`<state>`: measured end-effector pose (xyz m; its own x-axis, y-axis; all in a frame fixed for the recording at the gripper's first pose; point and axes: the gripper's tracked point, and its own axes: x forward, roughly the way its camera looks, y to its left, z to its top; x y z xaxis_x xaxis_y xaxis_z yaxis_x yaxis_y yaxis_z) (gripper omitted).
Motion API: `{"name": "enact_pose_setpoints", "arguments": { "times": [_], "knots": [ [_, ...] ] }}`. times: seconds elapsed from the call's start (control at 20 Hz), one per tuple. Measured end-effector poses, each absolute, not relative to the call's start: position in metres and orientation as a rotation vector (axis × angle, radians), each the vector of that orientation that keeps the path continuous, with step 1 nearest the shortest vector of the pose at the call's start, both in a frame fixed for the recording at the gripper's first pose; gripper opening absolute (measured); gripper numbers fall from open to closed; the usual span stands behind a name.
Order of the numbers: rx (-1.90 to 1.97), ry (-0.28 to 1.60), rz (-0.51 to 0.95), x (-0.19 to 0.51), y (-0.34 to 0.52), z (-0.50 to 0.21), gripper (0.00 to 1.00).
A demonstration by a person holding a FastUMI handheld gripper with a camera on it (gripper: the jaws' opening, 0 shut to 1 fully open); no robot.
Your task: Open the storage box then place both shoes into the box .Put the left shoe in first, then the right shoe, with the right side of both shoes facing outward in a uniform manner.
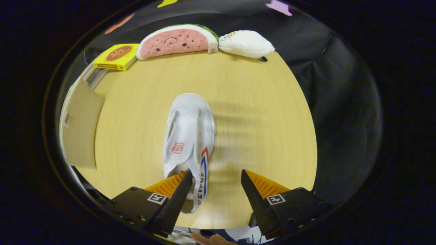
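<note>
The pale wooden table point(259, 112) carries everything here. Against its left edge stands a brown cardboard flap point(80, 127), which looks like part of the storage box, though I cannot tell how the rest of the box sits. Along the far edge lies a watermelon-slice plush point(175, 41), and just beside it, towards the far right corner, a white plush point(246, 43); whether the two touch I cannot tell. At the far left corner rests a flat yellow box point(117, 56). In the middle of the table lies one white shoe point(189, 136) with a red and blue stripe along its side, toe pointing to the far edge, heel towards the near edge. The gripper point(214, 178) hovers over the heel with its fingers spread apart: the left fingertip overlaps the heel opening, while the right finger stands clear of the shoe over bare wood.
</note>
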<state>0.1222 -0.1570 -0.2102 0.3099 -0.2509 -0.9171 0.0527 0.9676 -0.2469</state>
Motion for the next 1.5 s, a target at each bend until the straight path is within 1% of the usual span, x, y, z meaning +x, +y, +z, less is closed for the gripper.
{"name": "enact_pose_setpoints", "arguments": {
  "times": [0.05,0.25,0.3,0.4,0.45,0.5,0.55,0.6,0.85,1.05,1.25,1.4,1.5],
  "knots": [
    [-0.160,1.235,-0.190,0.126,-0.154,-0.216,0.90],
    [-0.027,1.239,-0.150,0.140,-0.143,-0.231,0.71],
    [-0.020,1.246,-0.132,0.142,-0.139,-0.236,0.55],
    [-0.019,1.265,-0.106,0.141,-0.133,-0.244,0.30],
    [-0.035,1.271,-0.108,0.140,-0.135,-0.247,0.21],
    [-0.043,1.275,-0.098,0.140,-0.134,-0.248,0.16],
    [-0.052,1.263,-0.115,0.143,-0.142,-0.253,0.16],
    [-0.037,1.289,-0.127,0.139,-0.142,-0.249,0.00],
    [0.110,1.323,-0.125,0.130,-0.135,-0.245,0.00],
    [0.177,1.350,-0.104,0.110,-0.122,-0.224,0.00],
    [0.185,1.270,-0.083,0.114,-0.089,-0.184,0.00],
    [0.232,1.227,-0.012,0.115,-0.045,-0.148,0.00],
    [0.192,1.197,-0.009,0.115,-0.030,-0.136,0.00]
  ]
}}
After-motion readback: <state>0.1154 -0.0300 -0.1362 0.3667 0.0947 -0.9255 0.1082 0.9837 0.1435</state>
